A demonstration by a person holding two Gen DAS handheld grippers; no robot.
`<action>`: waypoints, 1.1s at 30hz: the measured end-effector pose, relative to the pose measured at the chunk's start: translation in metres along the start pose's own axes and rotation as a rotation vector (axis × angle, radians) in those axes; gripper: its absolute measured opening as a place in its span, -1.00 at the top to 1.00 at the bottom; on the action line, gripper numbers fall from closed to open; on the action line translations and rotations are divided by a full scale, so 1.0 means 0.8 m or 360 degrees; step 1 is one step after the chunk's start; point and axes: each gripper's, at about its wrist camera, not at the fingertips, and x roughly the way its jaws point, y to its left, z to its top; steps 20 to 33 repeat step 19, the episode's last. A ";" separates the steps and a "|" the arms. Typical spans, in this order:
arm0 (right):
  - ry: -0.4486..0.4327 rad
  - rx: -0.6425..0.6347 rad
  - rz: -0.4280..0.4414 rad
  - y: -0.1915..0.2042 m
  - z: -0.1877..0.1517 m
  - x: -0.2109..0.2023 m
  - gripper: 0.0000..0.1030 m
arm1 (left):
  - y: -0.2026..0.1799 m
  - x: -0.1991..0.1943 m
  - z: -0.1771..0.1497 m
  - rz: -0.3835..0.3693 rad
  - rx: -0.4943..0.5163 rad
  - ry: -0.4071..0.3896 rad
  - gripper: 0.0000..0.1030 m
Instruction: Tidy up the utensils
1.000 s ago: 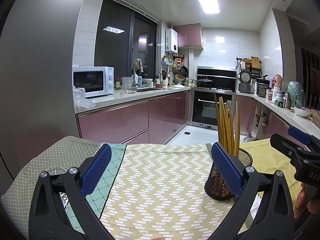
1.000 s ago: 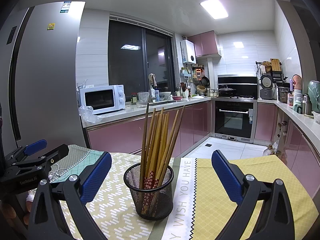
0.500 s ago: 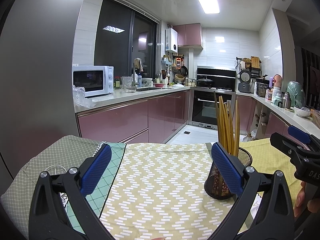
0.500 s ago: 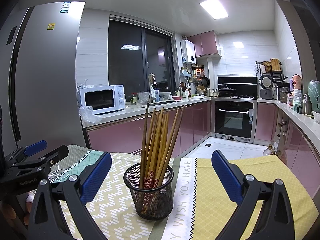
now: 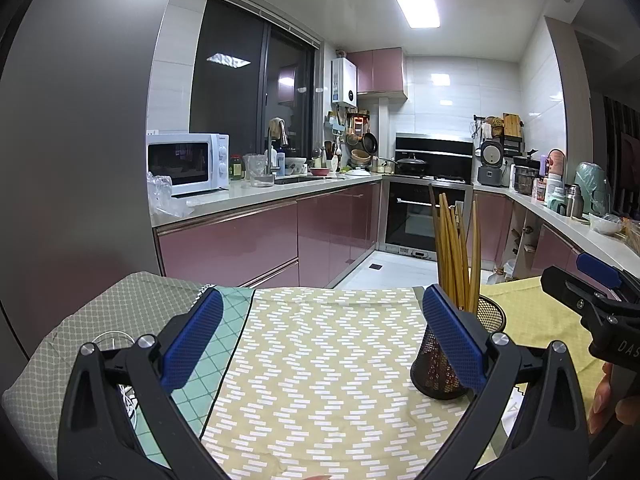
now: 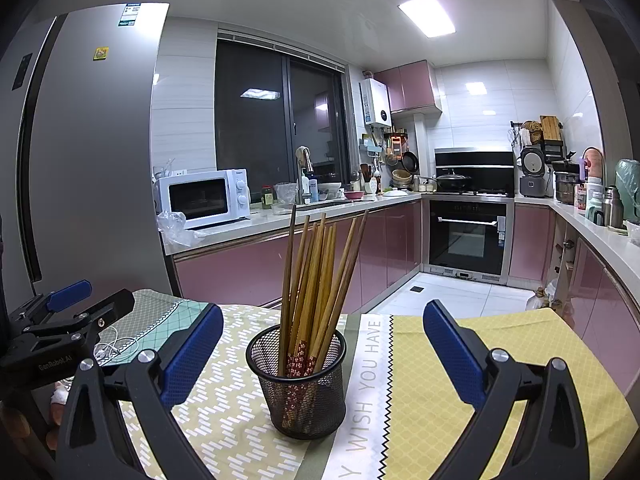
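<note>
A black mesh holder [image 6: 298, 384] stands upright on the table with several wooden chopsticks [image 6: 316, 276] in it. In the right wrist view it sits between and just ahead of my open right gripper [image 6: 322, 356]. In the left wrist view the holder [image 5: 452, 356] is at the right, partly hidden behind my right-hand finger. My left gripper [image 5: 320, 336] is open and empty over the patterned cloth, left of the holder. The right gripper also shows at the right edge of the left wrist view [image 5: 592, 300].
The table is covered with a yellow-white patterned cloth [image 5: 320, 360], a teal and grey cloth [image 5: 120, 312] and a yellow cloth [image 6: 500, 360]. White earphones [image 6: 116, 346] lie at the left. Kitchen counters, a microwave [image 6: 204, 200] and an oven stand beyond.
</note>
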 end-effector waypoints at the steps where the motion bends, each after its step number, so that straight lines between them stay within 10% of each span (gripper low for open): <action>1: 0.0000 -0.0003 -0.0003 0.000 0.000 0.000 -0.88 | 0.000 -0.001 -0.001 -0.0008 -0.0001 0.0002 -0.91; 33: 0.0244 0.0036 -0.0120 -0.043 -0.012 0.023 -0.88 | 0.014 0.038 -0.011 -0.0008 -0.0009 0.0241 -0.91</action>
